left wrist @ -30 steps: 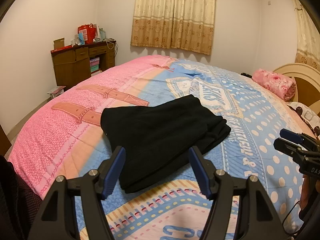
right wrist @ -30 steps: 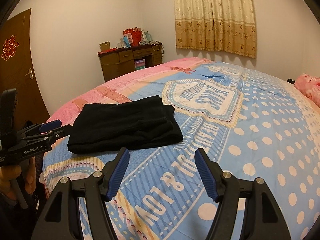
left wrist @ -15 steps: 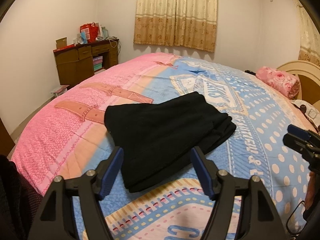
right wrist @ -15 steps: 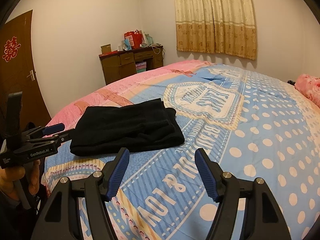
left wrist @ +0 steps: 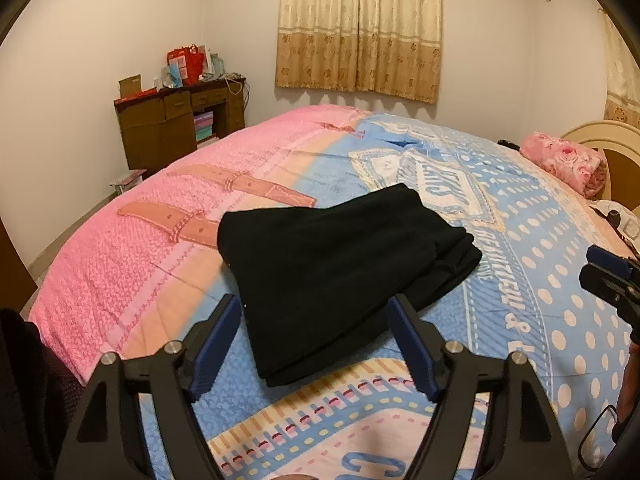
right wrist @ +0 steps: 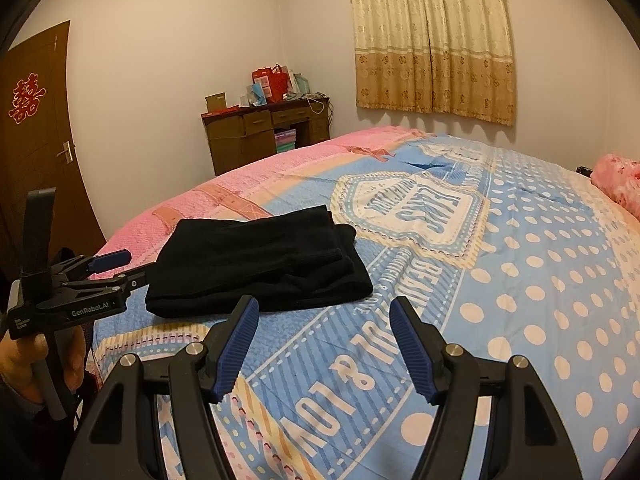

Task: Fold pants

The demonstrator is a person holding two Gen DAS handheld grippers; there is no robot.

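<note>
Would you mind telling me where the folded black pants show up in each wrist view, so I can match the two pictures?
Left wrist view: the black pants lie at centre, just beyond the open jaws of the left gripper.
Right wrist view: the black pants lie left of centre, ahead and left of the right gripper.
Shared landmark: the brown desk against the far wall.

Bedroom around a wide bed (left wrist: 120, 264)
A pink and blue patterned bedspread (right wrist: 520, 280) covers it; a pink floral pillow (left wrist: 568, 162), brown desk (right wrist: 264, 128), beige curtains (right wrist: 432, 36) and a dark door (right wrist: 36, 120) surround.
</note>
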